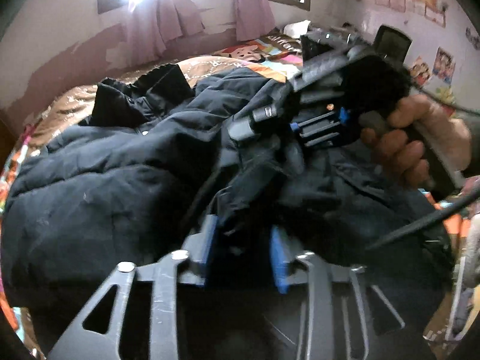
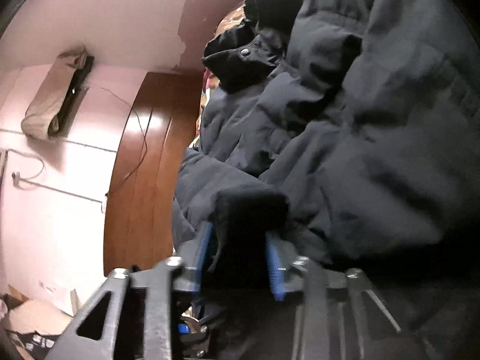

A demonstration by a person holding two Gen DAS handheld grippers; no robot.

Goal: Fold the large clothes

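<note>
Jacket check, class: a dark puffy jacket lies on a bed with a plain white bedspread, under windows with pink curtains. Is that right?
Not quite. The jacket is dark and puffy and lies on the bed, and the pink curtains hang at the windows, but the bedspread is not plain white: it is brown with colourful cartoon patterns. The left wrist view shows this.

The jacket [image 1: 99, 180] is dark navy, near black, with a black collar [image 2: 240, 57]. The bedspread [image 1: 69, 102] beneath is brown with pale markings and bright cartoon patches in orange, red and blue. The curtains [image 1: 168, 21] are pale lilac, the walls [image 2: 60, 180] pink. The gripper pads [image 1: 279, 258] are blue, their frames grey-black. The door [image 2: 141, 174] is glossy reddish-brown wood.
</note>
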